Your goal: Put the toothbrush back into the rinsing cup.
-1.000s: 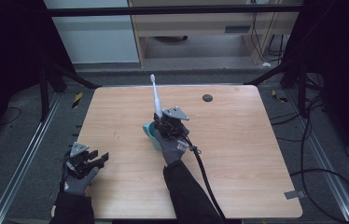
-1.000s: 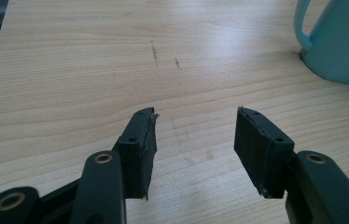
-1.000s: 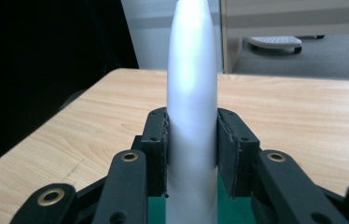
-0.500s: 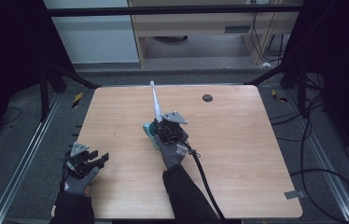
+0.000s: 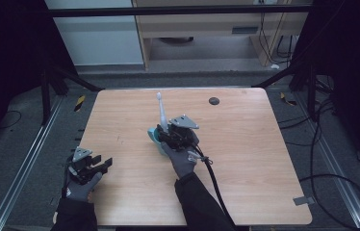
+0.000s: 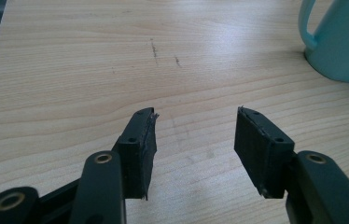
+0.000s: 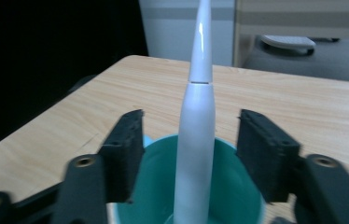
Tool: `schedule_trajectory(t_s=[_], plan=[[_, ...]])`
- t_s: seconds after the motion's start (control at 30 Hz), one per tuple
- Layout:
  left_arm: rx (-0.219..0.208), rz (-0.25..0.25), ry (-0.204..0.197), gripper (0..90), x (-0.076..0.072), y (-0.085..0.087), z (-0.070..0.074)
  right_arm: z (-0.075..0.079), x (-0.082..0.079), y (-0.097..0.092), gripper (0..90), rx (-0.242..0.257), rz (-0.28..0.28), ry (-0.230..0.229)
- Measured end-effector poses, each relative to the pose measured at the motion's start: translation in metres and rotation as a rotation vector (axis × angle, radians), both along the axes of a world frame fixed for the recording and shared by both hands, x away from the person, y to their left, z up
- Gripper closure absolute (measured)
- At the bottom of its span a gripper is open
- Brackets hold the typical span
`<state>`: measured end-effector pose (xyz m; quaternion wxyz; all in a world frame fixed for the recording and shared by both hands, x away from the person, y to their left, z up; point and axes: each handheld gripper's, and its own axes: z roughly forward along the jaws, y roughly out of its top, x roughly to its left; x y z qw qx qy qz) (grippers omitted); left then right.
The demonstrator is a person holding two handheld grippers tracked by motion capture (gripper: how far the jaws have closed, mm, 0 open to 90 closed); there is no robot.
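A white electric toothbrush point(image 7: 196, 140) stands upright in the teal cup point(image 7: 231, 196) near the middle of the wooden table point(image 5: 264, 159). The right gripper point(image 7: 189, 154) hovers just above the cup, jaws wide on either side of the toothbrush, not touching it. The left gripper point(image 6: 195, 149) sits well left of the cup, wide and empty.

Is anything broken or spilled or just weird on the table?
Nothing is spilled or broken. The white toothbrush stands in the teal cup, leaning a little. The right gripper has open jaws on either side of it, not touching. The only flaw is a few faint scuff marks on the wooden table.
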<state>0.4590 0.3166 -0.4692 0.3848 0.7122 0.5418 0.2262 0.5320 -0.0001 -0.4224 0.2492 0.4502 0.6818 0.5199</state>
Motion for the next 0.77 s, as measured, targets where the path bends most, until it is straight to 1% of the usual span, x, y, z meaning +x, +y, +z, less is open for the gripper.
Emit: schedule_trajectory(t_s=[0.03, 0.1, 0.13, 0.17, 0.2, 0.23, 0.37, 0.43, 0.47, 0.57, 0.63, 0.7, 0.77], plan=[[0.001, 0.0, 0.0, 47.6, 0.0, 0.0, 0.0, 0.003, -0.004, -0.005, 34.5, -0.002, 0.018, -0.006], [0.001, -0.002, 0.002, 47.5, 0.0, 0.0, 0.0, 0.006, -0.013, -0.015, 30.7, 0.009, 0.047, -0.013], [0.002, -0.003, 0.003, 47.5, 0.0, 0.0, 0.0, 0.008, -0.017, -0.021, 27.9, 0.021, 0.056, -0.005], [0.002, -0.003, 0.004, 47.4, 0.0, -0.001, -0.001, 0.009, -0.02, -0.028, 25.0, 0.035, 0.07, 0.015], [0.003, -0.003, 0.005, 47.3, 0.0, -0.001, -0.001, 0.009, -0.023, -0.034, 23.7, 0.037, 0.082, 0.034], [0.004, -0.004, 0.005, 47.3, 0.0, -0.001, -0.001, 0.009, -0.027, -0.04, 23.4, 0.031, 0.085, 0.048], [0.004, -0.007, 0.003, 47.1, -0.001, -0.001, -0.001, 0.008, -0.038, -0.066, 21.8, -0.023, 0.084, 0.063], [0.006, -0.009, 0.007, 47.1, -0.001, -0.001, -0.001, 0.002, -0.042, -0.084, 21.3, -0.037, 0.08, 0.094], [0.005, -0.008, 0.008, 47.1, -0.001, -0.001, -0.002, 0.0, -0.044, -0.09, 21.3, -0.043, 0.075, 0.107], [0.008, -0.017, 0.011, 47.1, 0.0, -0.002, -0.003, -0.01, -0.048, -0.11, 21.0, -0.066, 0.051, 0.13], [0.01, -0.019, 0.015, 47.1, 0.0, -0.002, -0.003, -0.02, -0.052, -0.126, 20.3, -0.081, 0.036, 0.152], [0.009, -0.019, 0.016, 47.1, 0.0, -0.002, -0.004, -0.028, -0.055, -0.141, 19.7, -0.11, 0.016, 0.174], [0.012, -0.017, 0.012, 47.0, 0.0, -0.002, -0.004, -0.035, -0.059, -0.155, 19.7, -0.125, 0.001, 0.194]])
